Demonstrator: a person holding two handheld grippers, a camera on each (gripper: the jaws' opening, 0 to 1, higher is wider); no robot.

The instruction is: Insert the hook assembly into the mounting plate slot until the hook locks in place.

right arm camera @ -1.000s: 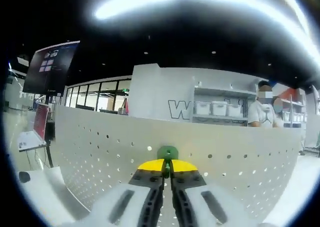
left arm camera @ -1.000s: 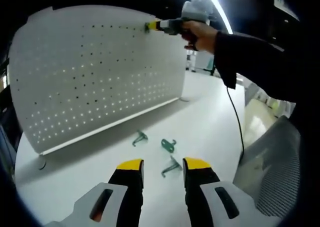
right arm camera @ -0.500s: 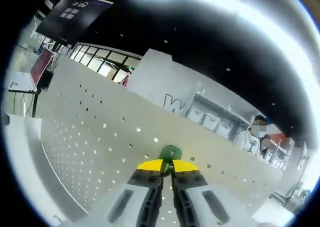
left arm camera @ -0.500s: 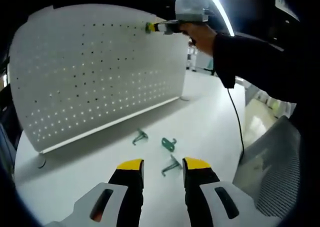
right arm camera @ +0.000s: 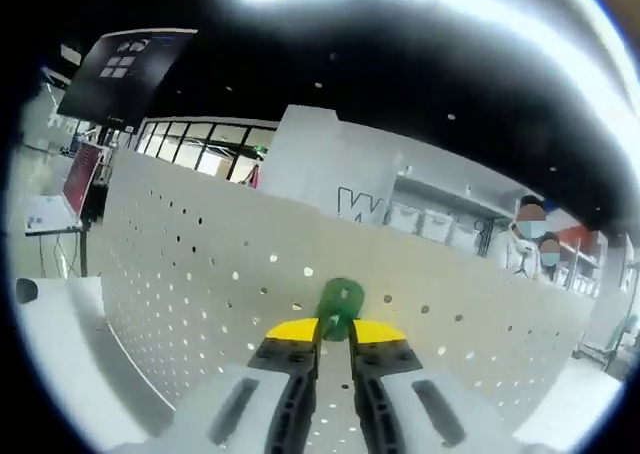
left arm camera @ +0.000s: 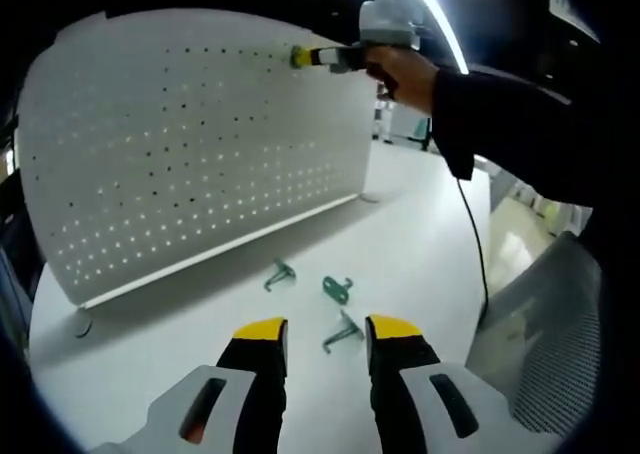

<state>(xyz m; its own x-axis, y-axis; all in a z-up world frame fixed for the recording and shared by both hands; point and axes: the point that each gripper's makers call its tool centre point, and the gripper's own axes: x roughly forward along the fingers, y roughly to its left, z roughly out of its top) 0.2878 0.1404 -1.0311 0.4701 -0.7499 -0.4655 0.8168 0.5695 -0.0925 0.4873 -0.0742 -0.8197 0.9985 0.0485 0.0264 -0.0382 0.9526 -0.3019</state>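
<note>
In the right gripper view the right gripper (right arm camera: pixel 334 326) has its yellow-tipped jaws pinched on a green hook (right arm camera: pixel 339 302), which sticks out past the tips at about 12 o'clock from them. The hook's head meets the white pegboard (right arm camera: pixel 200 274) near its top rows of holes, so it seems to be held there to feed its tabs into a slot; whether it has locked I cannot tell, since the contact point is hidden behind the head. The narrow grip on the hook's stem leaves the head free to enter the board.

In the left gripper view the same gripper shows at about 1 o'clock, pressed to the upper edge of the pegboard (left arm camera: pixel 190 144) in a person's hand (left arm camera: pixel 402 72), the dark sleeve reaching in from 3 o'clock. The push looks roughly square to the upright board, which suits a straight insertion.

The left gripper (left arm camera: pixel 325 334) hangs low over the white table (left arm camera: pixel 420 234), jaws apart and holding nothing. It sits back, probably so its camera takes in board and spares together. Just beyond its tips lie three loose hooks: one (left arm camera: pixel 343 332) between the jaws, one (left arm camera: pixel 337 289) past it at 12 o'clock, one (left arm camera: pixel 280 274) at 11 o'clock, all apart from each other and in front of the board's foot, within reach for later rounds
</note>
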